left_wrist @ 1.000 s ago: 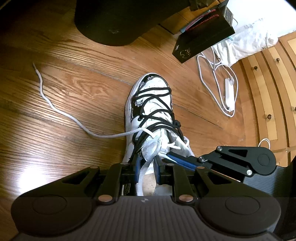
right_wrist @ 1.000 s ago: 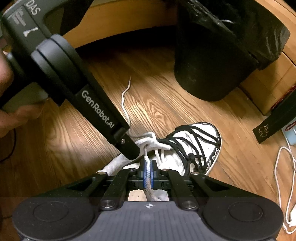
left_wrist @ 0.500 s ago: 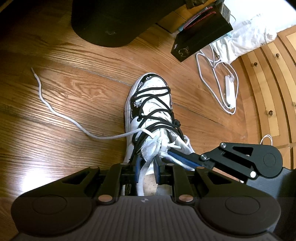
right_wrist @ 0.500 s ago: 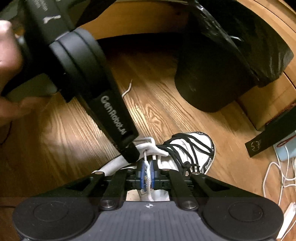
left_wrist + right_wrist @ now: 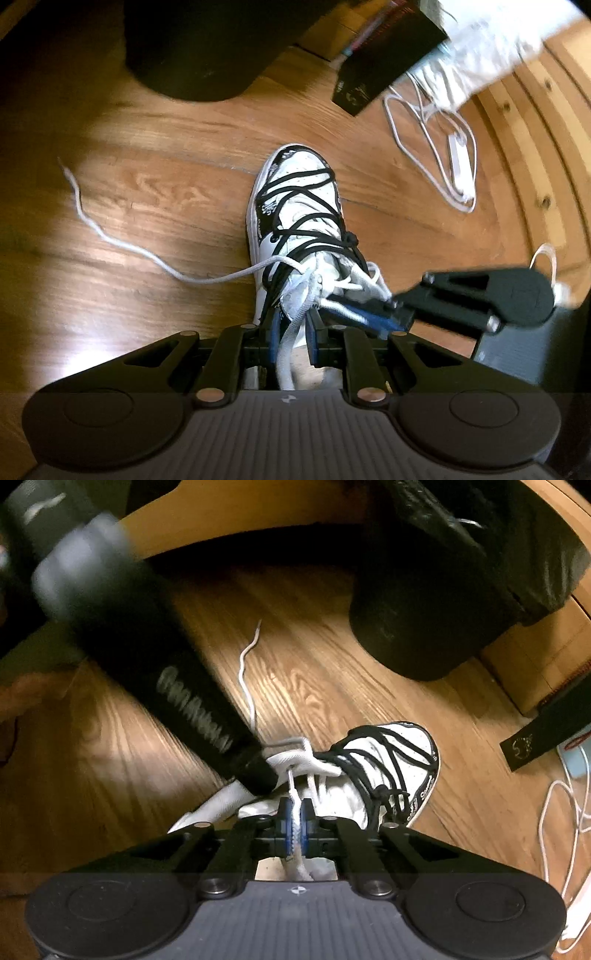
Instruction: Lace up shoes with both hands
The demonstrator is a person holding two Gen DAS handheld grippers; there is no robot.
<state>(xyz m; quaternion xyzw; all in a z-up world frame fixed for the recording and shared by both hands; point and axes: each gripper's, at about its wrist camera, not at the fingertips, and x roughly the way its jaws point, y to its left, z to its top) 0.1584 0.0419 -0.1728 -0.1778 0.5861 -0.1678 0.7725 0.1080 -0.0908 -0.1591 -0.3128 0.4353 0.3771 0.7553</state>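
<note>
Sneaker first: it lies on the wooden floor, toe toward twelve o'clock in the left wrist view, long axis running straight away from both grippers, collar tucked under them at six o'clock. At nine o'clock a loose white shoelace tail wanders across bare boards to the upper eyelets. At centre, the left gripper stands narrowly parted with a white lace loop hanging between its blue pads; whether the pads truly press it I cannot tell. At three o'clock the right gripper comes in from the side, tips almost touching the left one's, blurred. In the right wrist view that right gripper is pressed together, pinching a white lace strand that rises from the knot area. Both grippers sit about equally near the tongue. My judgement: the coming pull wants the hands drawn apart, left toward nine o'clock, right toward three. Room is open on the left; on the right lie a white cable and a black box, with a dark bin at eleven o'clock, well apart.
</note>
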